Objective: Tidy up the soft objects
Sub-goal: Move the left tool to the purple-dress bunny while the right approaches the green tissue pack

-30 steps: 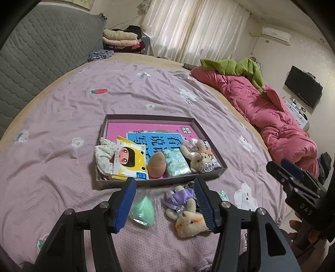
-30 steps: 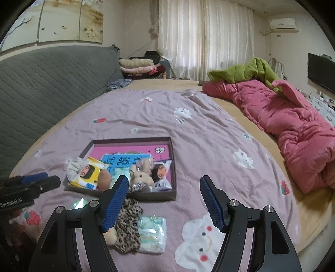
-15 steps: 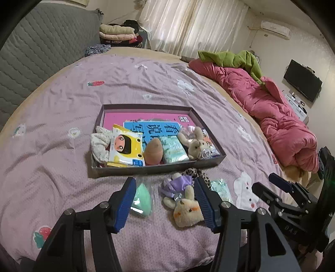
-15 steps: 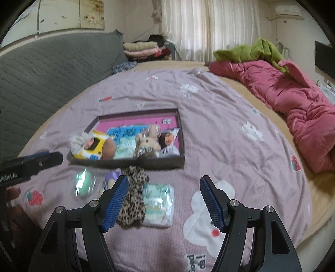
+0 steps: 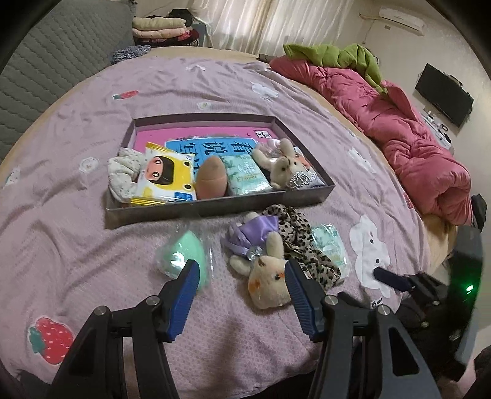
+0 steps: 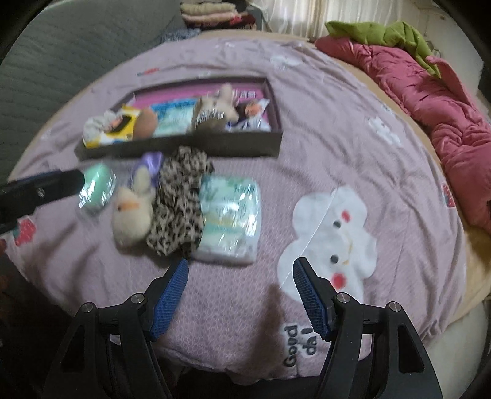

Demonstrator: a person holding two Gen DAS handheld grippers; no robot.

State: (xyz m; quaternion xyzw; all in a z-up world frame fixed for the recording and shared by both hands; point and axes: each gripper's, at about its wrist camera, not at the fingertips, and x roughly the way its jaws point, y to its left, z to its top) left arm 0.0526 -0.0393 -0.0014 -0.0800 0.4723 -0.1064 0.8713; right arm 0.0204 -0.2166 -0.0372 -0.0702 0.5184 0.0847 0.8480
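A shallow dark tray [image 5: 214, 208] [image 6: 184, 147] on the purple bedspread holds several soft items: a yellow packet, a brown egg-shaped sponge, a tissue pack and a plush rabbit. In front of it lie a wrapped green sponge [image 5: 184, 257] [image 6: 96, 187], a plush rabbit in a purple dress [image 5: 264, 270] [image 6: 133, 208], a leopard-print cloth [image 5: 303, 242] [image 6: 179, 202] and a tissue pack [image 5: 330, 245] [image 6: 230, 218]. My left gripper [image 5: 241, 279] hangs open above the spot between sponge and rabbit. My right gripper [image 6: 241, 280] is open just short of the tissue pack, holding nothing.
A pink quilt [image 5: 399, 129] with a green garment [image 5: 334, 56] lies along the bed's right side. A grey padded headboard [image 5: 46, 61] stands at the left, folded clothes [image 5: 162, 27] at the back. The bed's near edge runs just below the grippers.
Both grippers have sunk toward the bed and tipped further down, so the loose items look larger and closer. The right wrist view is blurred from motion. Jaws kept their width.
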